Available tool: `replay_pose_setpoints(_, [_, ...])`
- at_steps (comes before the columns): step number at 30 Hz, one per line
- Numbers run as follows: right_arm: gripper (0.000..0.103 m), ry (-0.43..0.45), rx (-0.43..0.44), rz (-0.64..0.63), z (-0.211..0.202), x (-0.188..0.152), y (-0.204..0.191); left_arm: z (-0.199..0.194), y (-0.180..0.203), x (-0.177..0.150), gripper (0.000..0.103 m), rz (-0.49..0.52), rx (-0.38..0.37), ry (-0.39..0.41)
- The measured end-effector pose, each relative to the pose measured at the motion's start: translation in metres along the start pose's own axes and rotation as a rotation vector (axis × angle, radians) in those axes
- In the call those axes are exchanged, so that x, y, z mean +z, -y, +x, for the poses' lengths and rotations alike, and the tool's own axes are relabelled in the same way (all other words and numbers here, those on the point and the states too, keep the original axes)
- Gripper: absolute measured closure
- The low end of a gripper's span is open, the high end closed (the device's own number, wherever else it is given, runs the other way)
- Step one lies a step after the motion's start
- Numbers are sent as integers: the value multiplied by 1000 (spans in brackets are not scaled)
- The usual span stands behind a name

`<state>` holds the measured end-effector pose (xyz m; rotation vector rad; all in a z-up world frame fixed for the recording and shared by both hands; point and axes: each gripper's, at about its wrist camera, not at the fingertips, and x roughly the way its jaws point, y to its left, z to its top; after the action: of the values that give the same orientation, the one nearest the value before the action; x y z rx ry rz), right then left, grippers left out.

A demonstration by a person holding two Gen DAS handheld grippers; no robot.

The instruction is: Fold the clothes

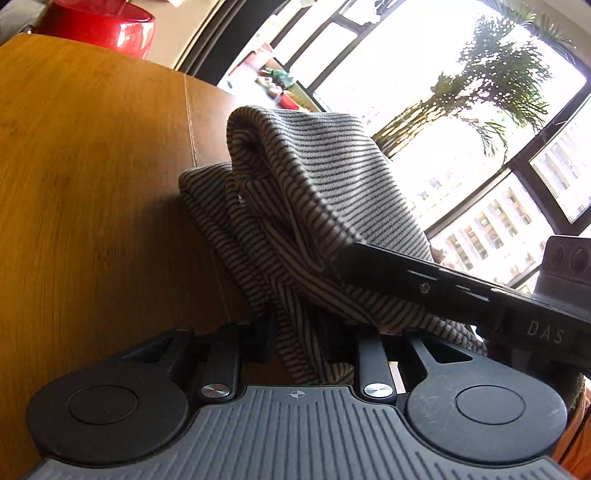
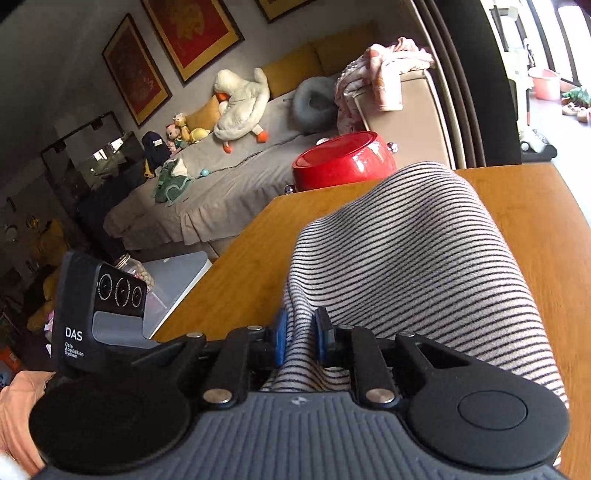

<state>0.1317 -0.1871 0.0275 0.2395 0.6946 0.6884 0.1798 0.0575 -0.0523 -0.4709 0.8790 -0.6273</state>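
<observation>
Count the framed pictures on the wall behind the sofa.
3: a left framed picture, a middle one, and a third cut by the top edge; more may lie out of frame.

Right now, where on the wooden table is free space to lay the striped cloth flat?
The wooden table is bare left of the striped grey cloth, up to the red glossy pot. Near both grippers it is crowded: bunched fabric fills that edge.

A striped garment [image 1: 295,206], light grey with thin dark horizontal lines in a soft knit, lies bunched on the wooden counter [image 1: 92,184]. Part of it is lifted into a rounded hump with a rolled fold at the top, and a gathered strip of it hangs towards the near edge.
</observation>
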Motion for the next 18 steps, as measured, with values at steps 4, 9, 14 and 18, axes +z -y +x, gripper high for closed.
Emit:
replay_pose_setpoints(4, [87,-16,-36,-37,7,-5,-5,-12,-4,0,71,-19,23,-13])
replay_pose_setpoints(9, [87,-16,-137,-244,13,-20,-32,-58,-11,11,67,-13,142,119])
replay_pose_setpoints(14, [86,-35,-207,-369,24,-35,-57,-76,23,42,66,55,38,237])
replay_pose_setpoints(18, [84,-41,-244,-410,29,-40,-68,-43,47,52,66,113,0,163])
